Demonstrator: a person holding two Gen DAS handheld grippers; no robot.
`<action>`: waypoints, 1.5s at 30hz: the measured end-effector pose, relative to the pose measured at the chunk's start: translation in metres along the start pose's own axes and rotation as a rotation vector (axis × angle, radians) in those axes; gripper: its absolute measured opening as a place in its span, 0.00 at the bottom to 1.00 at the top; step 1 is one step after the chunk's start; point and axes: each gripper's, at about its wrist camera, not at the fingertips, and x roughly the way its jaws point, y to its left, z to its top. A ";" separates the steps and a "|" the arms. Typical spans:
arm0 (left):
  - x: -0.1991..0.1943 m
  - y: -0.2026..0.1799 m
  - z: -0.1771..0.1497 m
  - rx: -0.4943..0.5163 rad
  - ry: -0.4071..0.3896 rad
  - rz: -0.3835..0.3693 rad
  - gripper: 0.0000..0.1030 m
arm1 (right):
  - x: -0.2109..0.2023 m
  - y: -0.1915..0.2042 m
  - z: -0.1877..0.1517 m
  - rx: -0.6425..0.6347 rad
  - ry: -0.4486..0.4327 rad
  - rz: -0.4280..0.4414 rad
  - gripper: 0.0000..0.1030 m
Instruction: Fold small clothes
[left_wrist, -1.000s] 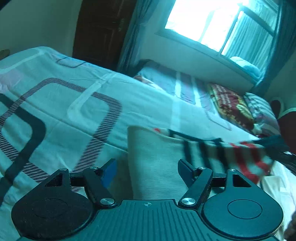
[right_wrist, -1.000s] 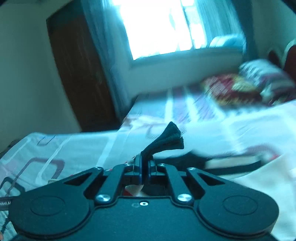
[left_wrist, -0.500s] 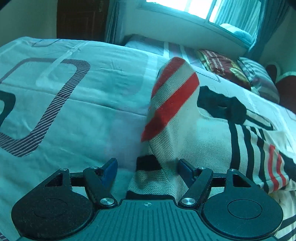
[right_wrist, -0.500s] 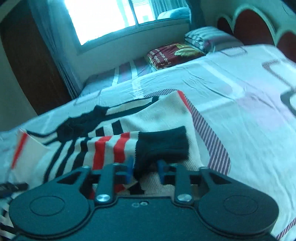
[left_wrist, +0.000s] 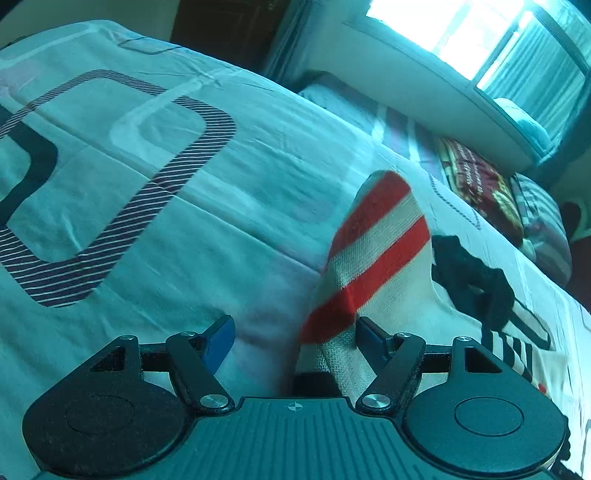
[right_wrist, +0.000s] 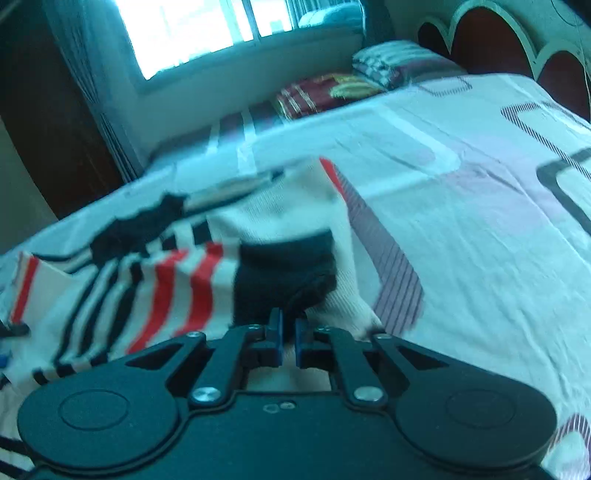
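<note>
The left gripper (left_wrist: 295, 332) stands wide open, its blue pads (left_wrist: 221, 338) far apart. A sleeve (left_wrist: 376, 251) of the sweater (right_wrist: 155, 280) rises between them, leaning against the right pad; the left pad touches nothing but hangs over the bedsheet (left_wrist: 147, 206). The right gripper (right_wrist: 289, 334) is nearly closed, its pads pinching the black cuff (right_wrist: 284, 269), which bunches just ahead of the tips.

The sweater, cream with red and black stripes, lies spread on the bed, left of the right gripper and right of the left one. Its black collar (left_wrist: 472, 277) sits beyond the raised sleeve. The hem nearest the right gripper is hidden behind the gripper body, and motion blur smears the stripes in the right view. How much cloth sits inside the pinch cannot be made out.

The sheet is pale with rounded rectangles in dark and striped lines. Beyond the sweater lie a red patterned pillow (right_wrist: 325, 92) and a striped pillow (right_wrist: 395, 61), under a bright window (right_wrist: 192, 33) with curtains. A dark wooden door (left_wrist: 225, 33) stands left of the window, and a scalloped headboard (right_wrist: 517, 48) to its right.
</note>
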 end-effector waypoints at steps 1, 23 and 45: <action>-0.003 -0.001 0.000 -0.002 -0.004 0.010 0.70 | -0.007 0.000 0.001 0.004 -0.024 -0.011 0.11; 0.052 -0.050 0.028 0.249 -0.073 0.085 0.73 | 0.079 0.071 0.034 -0.295 -0.030 -0.012 0.43; 0.057 -0.032 0.053 0.151 -0.067 0.062 0.73 | 0.036 0.027 0.033 -0.223 -0.010 0.025 0.49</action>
